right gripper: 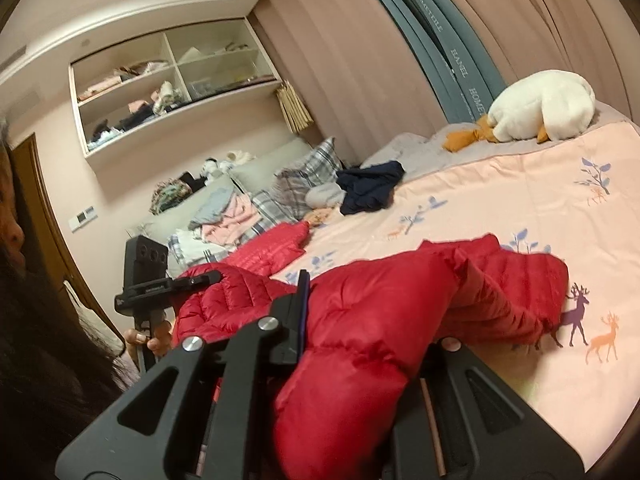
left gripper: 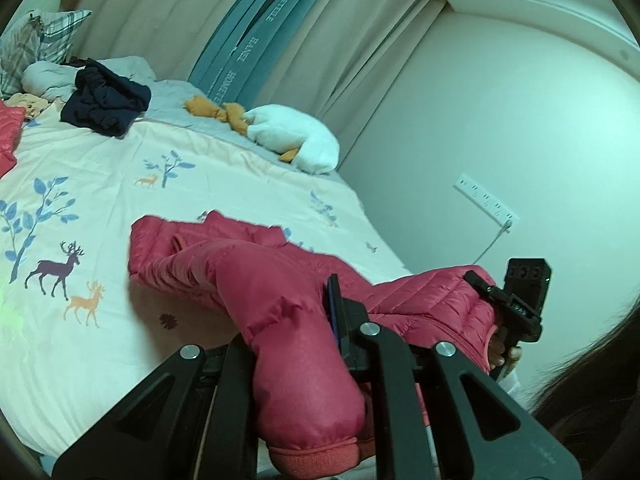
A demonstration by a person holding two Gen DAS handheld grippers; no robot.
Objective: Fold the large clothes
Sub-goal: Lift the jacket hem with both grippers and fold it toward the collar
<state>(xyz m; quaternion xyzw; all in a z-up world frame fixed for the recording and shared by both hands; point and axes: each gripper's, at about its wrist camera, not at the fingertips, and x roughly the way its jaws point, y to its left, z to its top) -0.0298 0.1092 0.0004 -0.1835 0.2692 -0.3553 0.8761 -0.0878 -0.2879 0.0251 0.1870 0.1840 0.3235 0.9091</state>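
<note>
A: Item one, left gripper (left gripper: 296, 340)?
B: Fingers clamped on a sleeve of the red puffer jacket (left gripper: 288, 280); ribbed cuff hangs toward 6 o'clock.
A: Right gripper (right gripper: 352, 344)?
B: Clenched on the jacket's (right gripper: 400, 304) other sleeve, padding bulging between the jaws.
A: Jacket, location and axis?
B: Lifted at the bed's near edge, its far part trailing on the deer-print bedspread (left gripper: 100, 208); long axis runs 10 to 4 o'clock in the left view.
A: Free room?
B: Bare bedspread toward 10 o'clock; navy clothes (left gripper: 106, 98) and plush goose (left gripper: 296, 140) well apart near 12.
A: Hands?
B: Fingers (right gripper: 154, 340) wrap the left grip at 9 o'clock.
</note>
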